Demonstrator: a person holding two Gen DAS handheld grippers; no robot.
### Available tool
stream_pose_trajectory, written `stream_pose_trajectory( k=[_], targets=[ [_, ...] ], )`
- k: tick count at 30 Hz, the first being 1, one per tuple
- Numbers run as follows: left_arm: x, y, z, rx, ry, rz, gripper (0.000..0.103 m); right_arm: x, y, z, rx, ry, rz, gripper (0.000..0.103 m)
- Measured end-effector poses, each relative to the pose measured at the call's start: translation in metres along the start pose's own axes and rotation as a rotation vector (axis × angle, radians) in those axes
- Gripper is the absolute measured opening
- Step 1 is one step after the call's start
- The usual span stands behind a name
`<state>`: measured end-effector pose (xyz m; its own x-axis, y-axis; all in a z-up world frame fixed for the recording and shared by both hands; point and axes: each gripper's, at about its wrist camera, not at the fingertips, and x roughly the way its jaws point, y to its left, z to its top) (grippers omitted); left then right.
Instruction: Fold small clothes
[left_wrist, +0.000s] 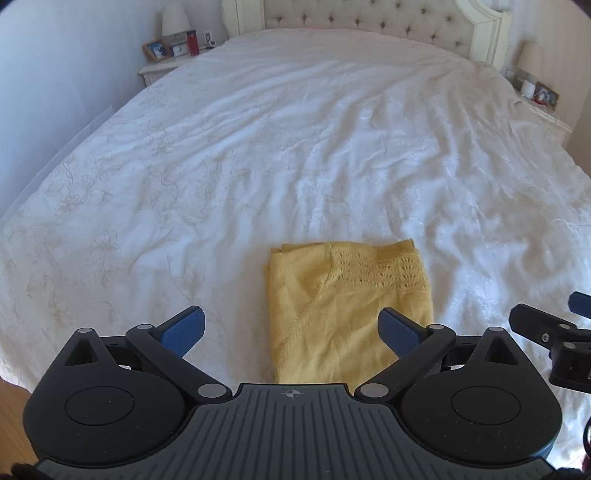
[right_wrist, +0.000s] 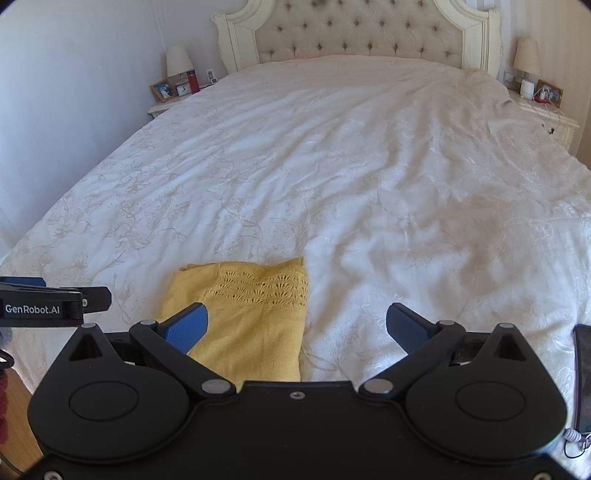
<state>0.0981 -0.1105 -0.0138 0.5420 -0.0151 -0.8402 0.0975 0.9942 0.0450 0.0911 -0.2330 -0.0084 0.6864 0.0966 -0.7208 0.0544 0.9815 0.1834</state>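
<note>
Yellow knit top (left_wrist: 347, 310) lies folded near the bed's (left_wrist: 258, 155) foot edge, left gripper (left_wrist: 291, 328) and right gripper (right_wrist: 297, 326) both spread wide, empty — a careless regrasp could snag the loose knit and undo the fold.

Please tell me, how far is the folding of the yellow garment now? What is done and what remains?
Done, it seems: the yellow knit garment lies on the white bedspread as a compact folded rectangle with fairly even edges. In hand: nothing; the left gripper and right gripper are both open and hold no cloth. Left: perhaps one more fold or smoothing. No other clothes show in either view.
</note>
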Motion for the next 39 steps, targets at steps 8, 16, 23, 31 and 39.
stream_pose_trajectory(
  k=[8,16,23,31,39],
  targets=[
    [0.021,0.004,-0.021,-0.036,0.139,0.026,0.099,0.010,0.005,-0.007,0.022,0.119,-0.009,0.102],
    [0.028,0.017,-0.031,-0.055,0.196,0.028,0.092,0.014,0.013,-0.018,-0.014,0.171,-0.026,0.102],
    [0.024,0.018,-0.035,-0.036,0.199,0.026,0.092,0.016,0.018,-0.024,-0.017,0.189,-0.029,0.102],
    [0.018,0.017,-0.040,-0.033,0.203,0.016,0.092,0.016,0.018,-0.028,-0.002,0.193,-0.024,0.102],
    [0.015,0.014,-0.047,-0.035,0.211,0.010,0.092,0.015,0.014,-0.032,0.015,0.202,-0.026,0.102]
  ],
)
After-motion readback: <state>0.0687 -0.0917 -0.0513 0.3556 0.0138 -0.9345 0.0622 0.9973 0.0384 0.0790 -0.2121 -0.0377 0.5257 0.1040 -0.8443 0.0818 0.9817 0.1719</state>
